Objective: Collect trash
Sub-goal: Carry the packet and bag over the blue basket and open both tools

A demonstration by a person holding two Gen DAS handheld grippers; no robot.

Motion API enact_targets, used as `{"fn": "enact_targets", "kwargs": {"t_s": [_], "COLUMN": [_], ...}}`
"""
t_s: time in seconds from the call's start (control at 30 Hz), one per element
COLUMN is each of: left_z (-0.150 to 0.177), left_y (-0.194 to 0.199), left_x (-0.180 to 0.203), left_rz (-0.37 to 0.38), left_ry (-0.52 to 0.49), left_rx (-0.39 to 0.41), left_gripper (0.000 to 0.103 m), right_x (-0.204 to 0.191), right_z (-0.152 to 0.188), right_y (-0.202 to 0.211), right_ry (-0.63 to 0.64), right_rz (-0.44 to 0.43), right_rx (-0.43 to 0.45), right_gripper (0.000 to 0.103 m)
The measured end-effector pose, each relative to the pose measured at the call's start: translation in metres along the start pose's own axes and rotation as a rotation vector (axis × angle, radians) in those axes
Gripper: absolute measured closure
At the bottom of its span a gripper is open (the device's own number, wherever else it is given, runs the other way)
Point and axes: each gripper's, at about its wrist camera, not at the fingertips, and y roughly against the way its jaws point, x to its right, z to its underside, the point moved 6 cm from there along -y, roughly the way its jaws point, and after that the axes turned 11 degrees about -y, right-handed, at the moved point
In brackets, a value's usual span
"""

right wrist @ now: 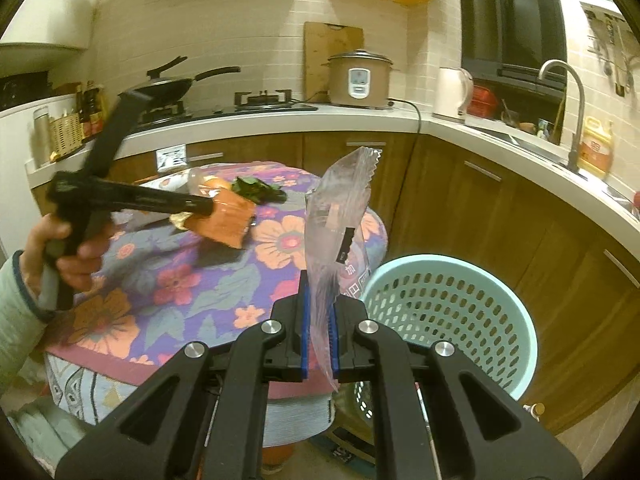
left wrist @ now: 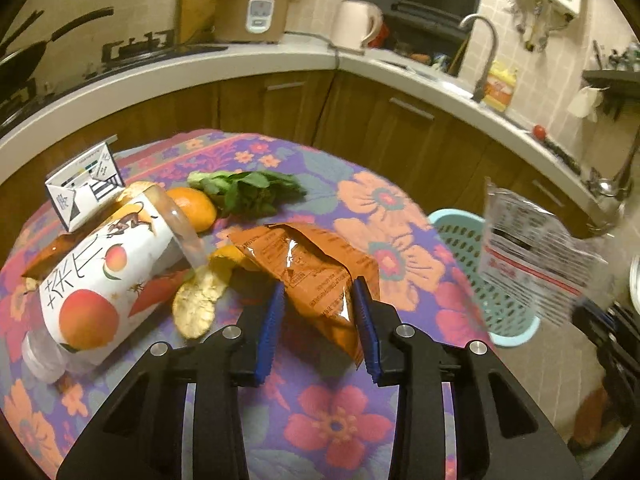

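- My left gripper [left wrist: 318,292] stands partly open over the flowered tablecloth [left wrist: 360,208], its blue pads on either side of the near end of an orange snack wrapper [left wrist: 308,264].
- On the right the wrapper's crinkled edge lies against the pad; on the left I cannot tell whether the pad touches the foil. I would not call it a firm grip.
- From the right wrist view the same left gripper [right wrist: 208,208] has that orange wrapper [right wrist: 230,224] at its tip, with a hand [right wrist: 60,252] on the handle.
- My right gripper [right wrist: 320,320] is closed tight on a clear plastic bag [right wrist: 340,216], which stands up from between the pads, just beside the rim of the pale blue basket [right wrist: 448,304].
- In the left wrist view that bag [left wrist: 532,248] hangs blurred above the basket [left wrist: 460,236], which sits off the table's right edge.
- Still on the table: a fruit-printed bottle [left wrist: 104,276] lying on its side, orange peel [left wrist: 196,304] just beside the wrapper, a whole orange [left wrist: 196,208], green leaves [left wrist: 248,192] and a small white carton [left wrist: 84,184].
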Motion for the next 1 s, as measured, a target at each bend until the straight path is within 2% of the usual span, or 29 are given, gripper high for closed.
{"fn": "enact_targets", "kwargs": {"t_s": [0.2, 0.47, 0.63, 0.73, 0.87, 0.97, 1.0], "left_z": [-0.015, -0.043, -0.053, -0.054, -0.056, -0.053, -0.052], "left_y": [0.001, -0.035, -0.072, -0.095, -0.119, -0.126, -0.127], "left_x": [0.037, 0.115, 0.162, 0.180, 0.193, 0.200, 0.202], "left_rz": [0.069, 0.159, 0.202, 0.224, 0.223, 0.222, 0.222], "left_ry": [-0.064, -0.176, -0.231, -0.239, -0.251, -0.265, -0.268], "left_rx": [0.043, 0.049, 0.004, -0.037, -0.074, -0.087, -0.093], "left_gripper": [0.070, 0.070, 0.070, 0.069, 0.068, 0.063, 0.055], "right_x": [0.025, 0.078, 0.119, 0.140, 0.160, 0.165, 0.166], "right_z": [-0.001, -0.004, -0.003, 0.001, 0.006, 0.012, 0.014], "right_y": [-0.002, -0.005, -0.013, -0.021, -0.035, -0.045, -0.047], "right_ry": [-0.046, -0.127, -0.217, -0.276, -0.313, -0.328, -0.333], "right_rz": [0.059, 0.123, 0.134, 0.110, 0.125, 0.119, 0.117], "right_rx": [0.010, 0.026, 0.010, -0.013, -0.044, -0.082, -0.092], "right_gripper": [0.098, 0.098, 0.098, 0.098, 0.097, 0.097, 0.096]}}
